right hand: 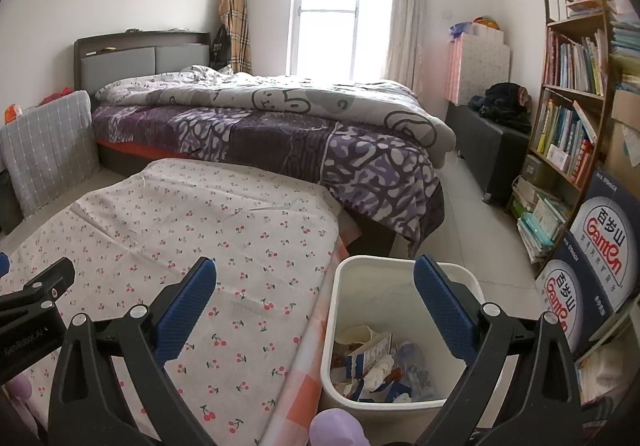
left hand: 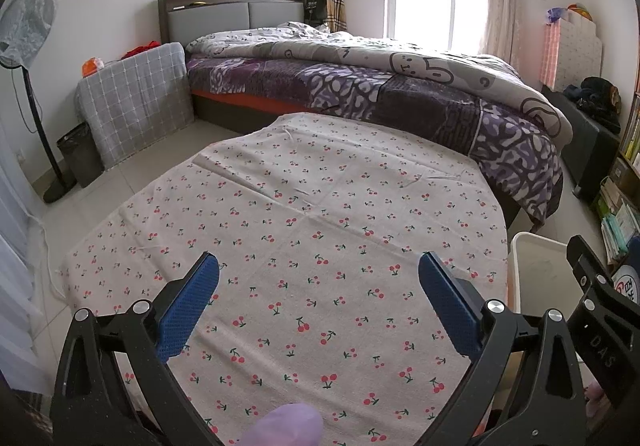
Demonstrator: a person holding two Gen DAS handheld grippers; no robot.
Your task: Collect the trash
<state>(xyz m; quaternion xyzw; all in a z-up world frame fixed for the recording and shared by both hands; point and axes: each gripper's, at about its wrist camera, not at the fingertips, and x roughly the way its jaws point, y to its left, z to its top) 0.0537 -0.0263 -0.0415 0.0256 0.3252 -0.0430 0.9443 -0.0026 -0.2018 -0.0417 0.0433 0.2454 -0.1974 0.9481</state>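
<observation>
A white bin [right hand: 340,330] stands on the floor at the table's right edge, and its rim [left hand: 524,246] also shows in the left wrist view. Inside lies trash [right hand: 376,362]: crumpled paper, a torn carton and wrappers. My right gripper [right hand: 316,286] hangs open above the table edge and the bin, with nothing between its blue pads. My left gripper [left hand: 320,282] is open over the cherry-print tablecloth [left hand: 304,230], also holding nothing. No loose trash shows on the cloth.
A bed [right hand: 280,126] with a purple quilt runs behind the table. A bookshelf [right hand: 572,118] and water boxes [right hand: 600,246] stand at the right. A dark small bin [left hand: 80,154] and a standing fan [left hand: 28,30] are at the left.
</observation>
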